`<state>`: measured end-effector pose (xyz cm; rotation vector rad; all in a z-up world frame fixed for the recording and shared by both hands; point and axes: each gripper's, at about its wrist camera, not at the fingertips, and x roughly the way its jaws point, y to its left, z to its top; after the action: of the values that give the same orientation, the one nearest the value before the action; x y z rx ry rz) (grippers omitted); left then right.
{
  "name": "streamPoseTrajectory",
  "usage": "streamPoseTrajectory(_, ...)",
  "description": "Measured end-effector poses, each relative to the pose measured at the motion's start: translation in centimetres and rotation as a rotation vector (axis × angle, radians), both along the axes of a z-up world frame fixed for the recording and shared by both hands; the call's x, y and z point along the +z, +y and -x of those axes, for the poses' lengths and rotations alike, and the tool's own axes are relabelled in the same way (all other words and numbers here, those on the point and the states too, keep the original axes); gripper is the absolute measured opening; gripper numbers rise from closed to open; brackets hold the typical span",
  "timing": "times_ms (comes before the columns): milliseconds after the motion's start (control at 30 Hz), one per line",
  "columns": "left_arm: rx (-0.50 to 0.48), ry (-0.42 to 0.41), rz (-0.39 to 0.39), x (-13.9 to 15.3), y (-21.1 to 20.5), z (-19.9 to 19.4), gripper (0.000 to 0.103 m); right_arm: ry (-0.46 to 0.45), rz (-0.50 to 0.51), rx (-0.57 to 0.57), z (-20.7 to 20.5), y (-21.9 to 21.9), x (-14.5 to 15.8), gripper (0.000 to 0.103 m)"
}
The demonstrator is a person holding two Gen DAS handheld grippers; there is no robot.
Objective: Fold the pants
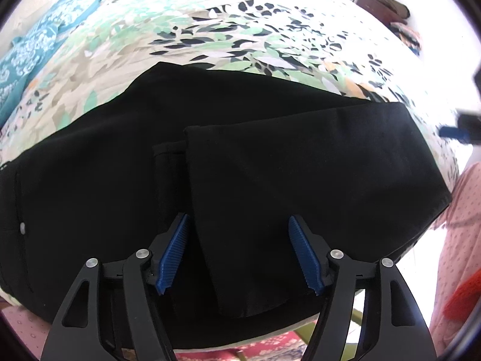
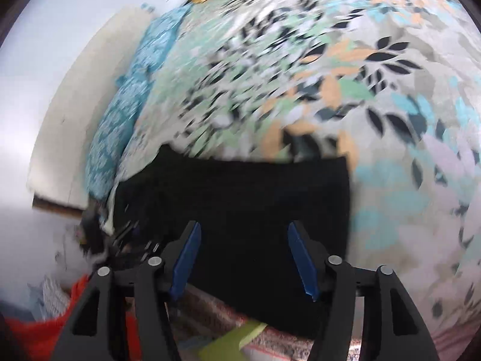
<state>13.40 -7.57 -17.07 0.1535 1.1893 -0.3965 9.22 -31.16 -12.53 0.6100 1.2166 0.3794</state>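
Matt black cloth pants [image 1: 270,156] lie on a smooth, seemingly cotton leaf-print bedspread [image 1: 210,36].

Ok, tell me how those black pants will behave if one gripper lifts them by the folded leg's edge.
The black pants look limp: the folded leg lies flat over the layer beneath, so a lifted edge would probably sag and unfold. They overhang the floral bedspread edge, so a pull might slide them off. The open left gripper would likely catch only the top layer.

Beyond the black pants [image 1: 240,150] the floral bedspread [image 1: 186,30] lies open; teal cloth [image 1: 36,48] bounds its left.
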Motion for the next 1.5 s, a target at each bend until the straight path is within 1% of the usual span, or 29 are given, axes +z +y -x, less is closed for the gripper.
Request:
streamPoseTrajectory(33, -0.001, -0.001, -0.001, 0.0, 0.1, 0.1, 0.070, 0.000, 0.010, 0.025, 0.6, 1.2, -0.5, 0.066)
streamPoseTrajectory(100, -0.001, -0.002, 0.000, 0.0, 0.1, 0.2, 0.071, 0.020, 0.033, 0.051, 1.8, 2.4, -1.7, 0.066)
streamPoseTrajectory(200, 0.000, 0.000, 0.001, 0.0, 0.2, 0.2, 0.071, 0.094, 0.033, 0.018, 3.1, 2.7, -4.8, 0.066)
streamPoseTrajectory(233, -0.001, 0.000, 0.001, 0.0, 0.2, 0.2, 0.071, 0.104, 0.025, 0.002, 3.4, 2.7, -5.6, 0.066)
streamPoseTrajectory(400, -0.004, -0.004, -0.007, 0.0, 0.1, 0.4, 0.071, 0.091, -0.004, -0.017, 4.1, 2.2, -5.9, 0.066)
streamPoseTrajectory(500, -0.004, -0.001, -0.003, 0.0, 0.0, 0.3, 0.075, 0.078, -0.006, -0.015, 4.2, 2.2, -6.0, 0.068)
streamPoseTrajectory(567, -0.004, -0.004, -0.002, 0.0, -0.1, 0.4, 0.076, 0.062, 0.010, -0.011, 4.1, 2.5, -5.8, 0.070)
streamPoseTrajectory(633, 0.004, -0.010, 0.016, 0.4, 0.1, 0.4, 0.076, 0.019, 0.058, -0.008, 4.3, 2.9, -4.9, 0.070)
streamPoseTrajectory(733, 0.033, -0.044, 0.076, 1.7, 1.0, 0.3, 0.078, -0.103, 0.201, 0.007, 4.7, 3.6, -2.5, 0.070)
streamPoseTrajectory(767, 0.044, -0.055, 0.087, 2.0, 1.3, 0.3, 0.081, -0.152, 0.253, 0.009, 4.8, 3.7, -1.6, 0.071)
streamPoseTrajectory(833, 0.075, -0.079, 0.111, 2.6, 2.0, 0.1, 0.083, -0.238, 0.355, -0.001, 5.1, 4.1, 0.0, 0.077)
streamPoseTrajectory(867, 0.087, -0.083, 0.121, 2.8, 2.3, 0.0, 0.083, -0.265, 0.398, -0.013, 5.1, 4.2, 0.5, 0.085)
streamPoseTrajectory(900, 0.100, -0.087, 0.127, 2.9, 2.5, -0.2, 0.083, -0.283, 0.442, -0.025, 5.2, 4.2, 0.8, 0.090)
streamPoseTrajectory(933, 0.113, -0.089, 0.129, 2.9, 2.8, -0.3, 0.083, -0.286, 0.474, -0.032, 5.2, 4.2, 0.9, 0.092)
streamPoseTrajectory(1000, 0.128, -0.093, 0.123, 2.9, 3.0, -0.3, 0.083, -0.257, 0.510, -0.028, 5.0, 4.2, 0.4, 0.093)
streamPoseTrajectory(1100, 0.145, -0.104, 0.117, 3.0, 3.4, -0.3, 0.083, -0.206, 0.496, -0.026, 4.7, 3.9, -0.5, 0.093)
streamPoseTrajectory(1167, 0.155, -0.115, 0.114, 3.2, 3.6, -0.3, 0.083, -0.212, 0.497, -0.038, 4.8, 3.5, -0.5, 0.093)
streamPoseTrajectory(1267, 0.182, -0.135, 0.111, 3.4, 4.2, -0.4, 0.083, -0.245, 0.506, -0.062, 4.8, 3.1, -0.2, 0.093)
streamPoseTrajectory(1333, 0.205, -0.142, 0.113, 3.5, 4.8, -0.7, 0.083, -0.246, 0.492, -0.081, 4.7, 2.7, -0.4, 0.097)
streamPoseTrajectory(1367, 0.220, -0.144, 0.114, 3.5, 5.1, -0.8, 0.083, -0.241, 0.479, -0.089, 4.6, 2.5, -0.6, 0.101)
streamPoseTrajectory(1433, 0.248, -0.149, 0.115, 3.7, 5.8, -1.1, 0.083, -0.229, 0.457, -0.102, 4.6, 2.1, -0.7, 0.102)
streamPoseTrajectory(1500, 0.280, -0.155, 0.123, 4.0, 6.7, -1.2, 0.083, -0.233, 0.458, -0.113, 4.6, 1.9, -0.6, 0.102)
